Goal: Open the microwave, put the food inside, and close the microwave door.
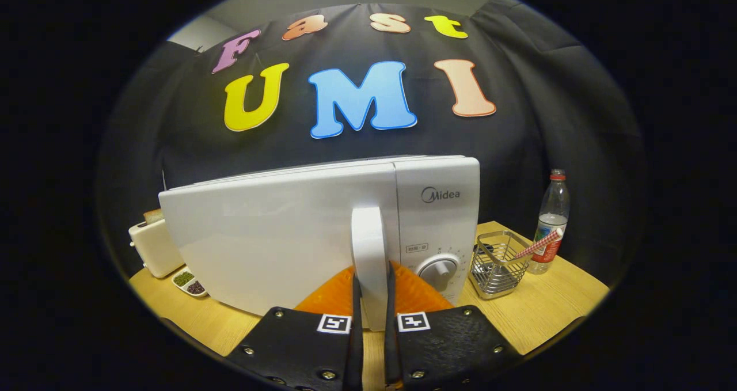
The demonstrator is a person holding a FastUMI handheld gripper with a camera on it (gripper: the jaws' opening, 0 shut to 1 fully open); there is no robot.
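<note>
Claw (371, 287) clamped on the microwave (322, 230) door handle (368, 247), one finger pressing each side. Wire basket (498, 264) and water bottle (550, 221) stand beside it on the bench (547, 304).

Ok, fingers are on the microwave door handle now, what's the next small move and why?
Probably pull straight back and swing the door outward. The gripper looks closed on the handle, one finger on each side, and the microwave door seems barely ajar, so no food can go in yet.
</note>
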